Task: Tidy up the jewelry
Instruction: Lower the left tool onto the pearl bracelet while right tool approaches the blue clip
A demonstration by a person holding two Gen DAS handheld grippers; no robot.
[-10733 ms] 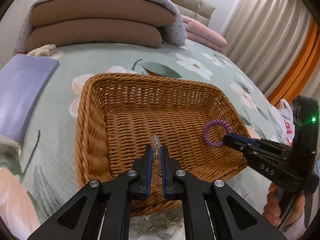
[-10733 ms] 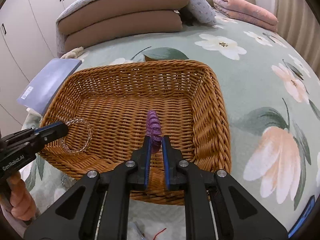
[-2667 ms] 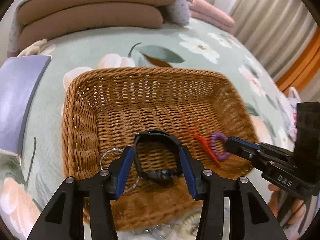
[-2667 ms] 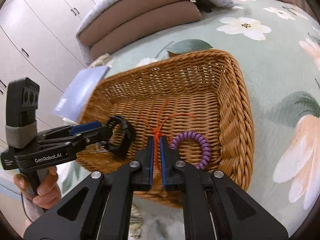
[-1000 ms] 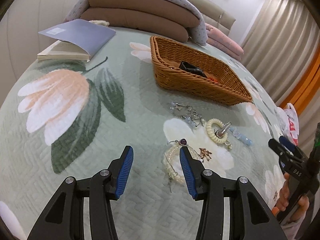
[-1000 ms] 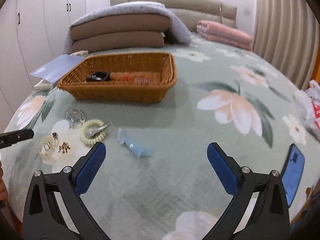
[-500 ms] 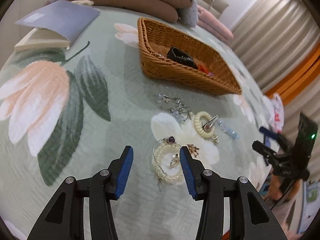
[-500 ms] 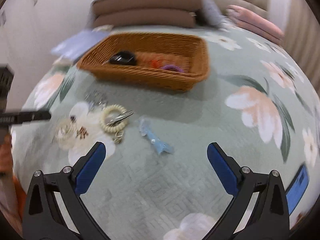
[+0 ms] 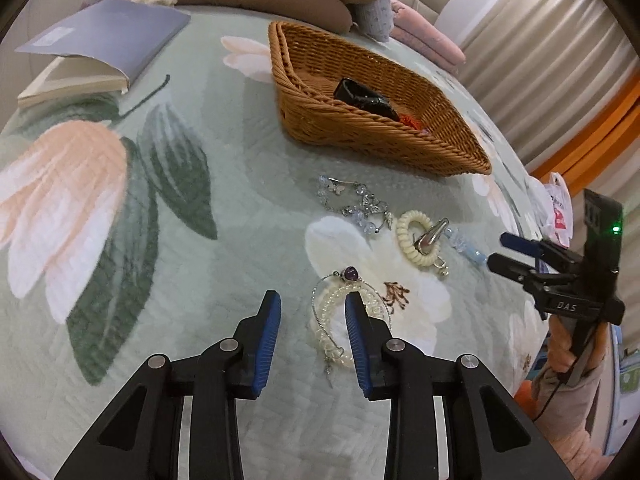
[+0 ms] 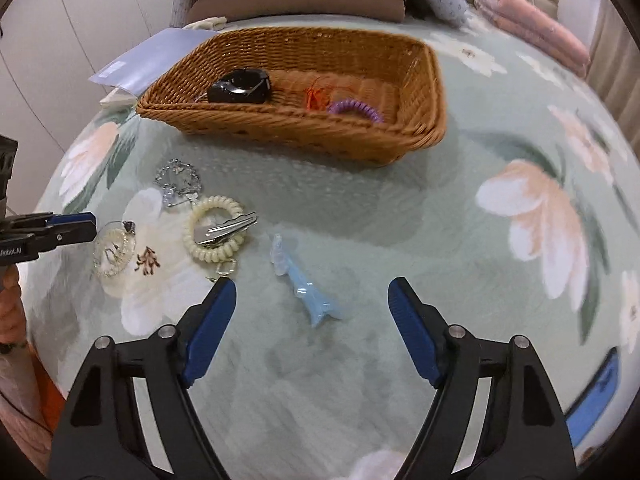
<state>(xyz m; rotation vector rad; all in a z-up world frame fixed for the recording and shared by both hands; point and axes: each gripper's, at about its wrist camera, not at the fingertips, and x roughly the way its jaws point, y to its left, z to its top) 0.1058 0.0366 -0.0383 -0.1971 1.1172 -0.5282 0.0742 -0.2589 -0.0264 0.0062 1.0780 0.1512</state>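
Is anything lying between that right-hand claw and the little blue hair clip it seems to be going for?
Nothing visible. The blue hair clip lies alone on the bedspread, just ahead of the right gripper, whose jaws are closing with nothing gripped. The cream coil hair tie lies off to one side.

Floral bedspread (image 10: 400, 208) with wicker basket (image 10: 304, 128), loose jewelry (image 9: 352, 204), blue hair clip (image 10: 308, 292), notebook (image 9: 104, 36)

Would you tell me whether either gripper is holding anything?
Nothing is held: the left gripper is closing beside the clear bracelet, the right gripper over the blue clip.
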